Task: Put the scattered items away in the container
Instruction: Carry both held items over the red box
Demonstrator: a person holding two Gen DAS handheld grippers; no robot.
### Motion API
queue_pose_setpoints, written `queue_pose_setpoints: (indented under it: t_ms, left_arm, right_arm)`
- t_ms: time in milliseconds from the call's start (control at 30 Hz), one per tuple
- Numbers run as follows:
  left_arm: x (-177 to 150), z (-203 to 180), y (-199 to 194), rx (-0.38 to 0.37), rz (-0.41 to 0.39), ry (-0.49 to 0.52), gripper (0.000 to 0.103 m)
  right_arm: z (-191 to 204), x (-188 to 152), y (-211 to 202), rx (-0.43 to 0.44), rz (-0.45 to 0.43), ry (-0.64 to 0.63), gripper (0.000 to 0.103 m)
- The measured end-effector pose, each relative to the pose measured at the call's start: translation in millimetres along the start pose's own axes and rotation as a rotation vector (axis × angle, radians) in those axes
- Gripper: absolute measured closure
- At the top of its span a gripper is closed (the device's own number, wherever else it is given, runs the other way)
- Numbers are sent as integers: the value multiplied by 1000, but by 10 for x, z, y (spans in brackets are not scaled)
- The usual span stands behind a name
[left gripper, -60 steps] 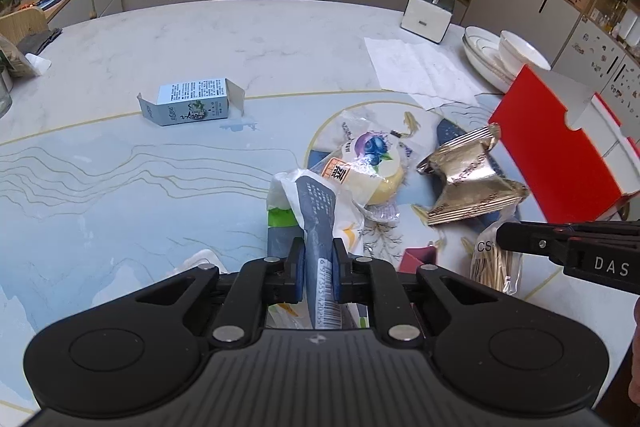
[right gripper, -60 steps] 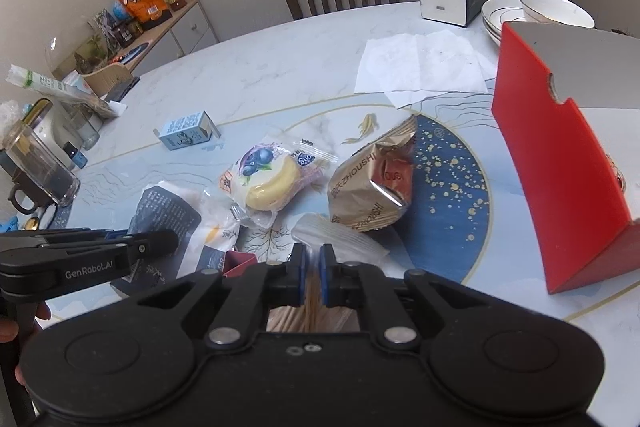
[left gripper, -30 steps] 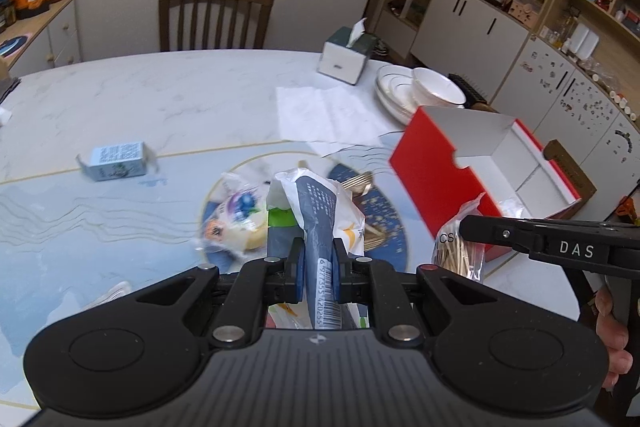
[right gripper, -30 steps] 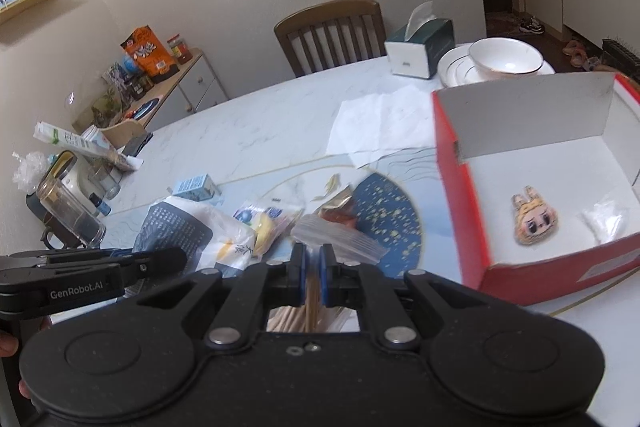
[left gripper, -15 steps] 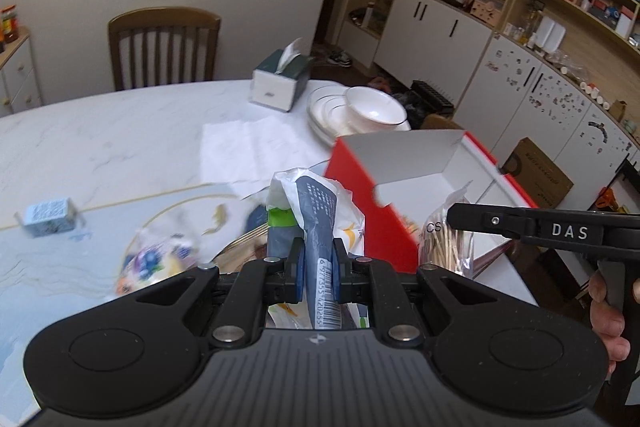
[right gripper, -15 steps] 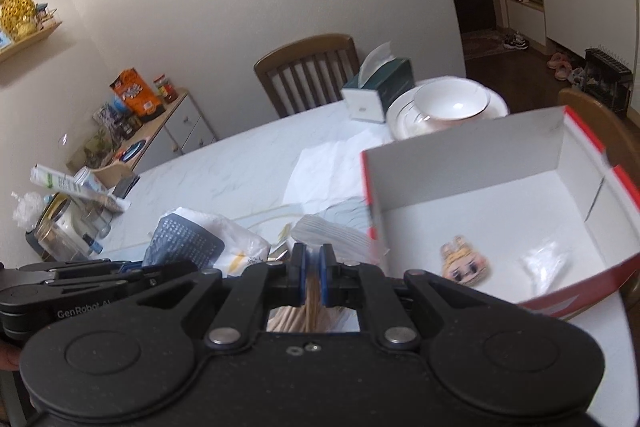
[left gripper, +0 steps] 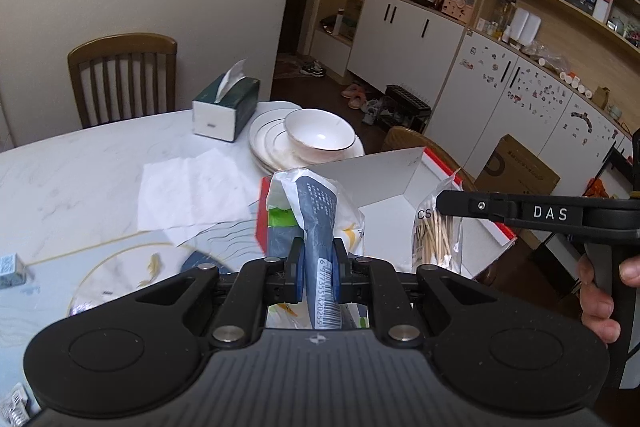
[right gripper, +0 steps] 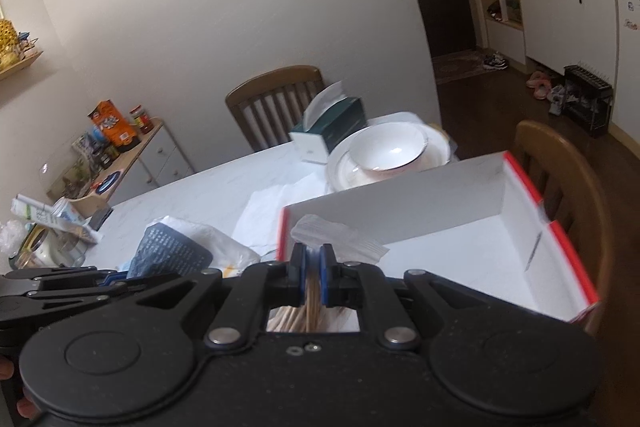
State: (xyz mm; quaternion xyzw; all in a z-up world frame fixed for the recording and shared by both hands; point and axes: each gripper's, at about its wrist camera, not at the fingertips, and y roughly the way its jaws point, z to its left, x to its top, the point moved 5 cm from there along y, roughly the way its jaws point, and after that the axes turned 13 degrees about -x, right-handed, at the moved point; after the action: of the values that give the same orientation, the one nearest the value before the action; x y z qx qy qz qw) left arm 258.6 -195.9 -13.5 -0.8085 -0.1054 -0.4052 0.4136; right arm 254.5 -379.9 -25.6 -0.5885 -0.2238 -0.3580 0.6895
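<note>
While each gripper pinches its load — left gripper (left gripper: 315, 269) a soft, light packet (left gripper: 320, 223), right gripper (right gripper: 313, 275) a crinkly, probably slippery toothpick bag (right gripper: 336, 233) — both hang near the box (right gripper: 460, 227).

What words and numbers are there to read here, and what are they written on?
"DAS": on the right gripper.
"CS": on the bag of wooden sticks it holds.
A barcode number starting "6 977355": on the snack packet in the left gripper; remaining digits unclear.
The packet's small print, the orange bag: too blurred.
</note>
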Motion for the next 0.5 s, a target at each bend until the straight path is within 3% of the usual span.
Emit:
queue_pose_setpoints:
  t_ms: [500]
  left_arm:
    - [289,-368,704,-29,65,105,91]
  right_arm:
    - [-513,139,299,-60,24,-33,97]
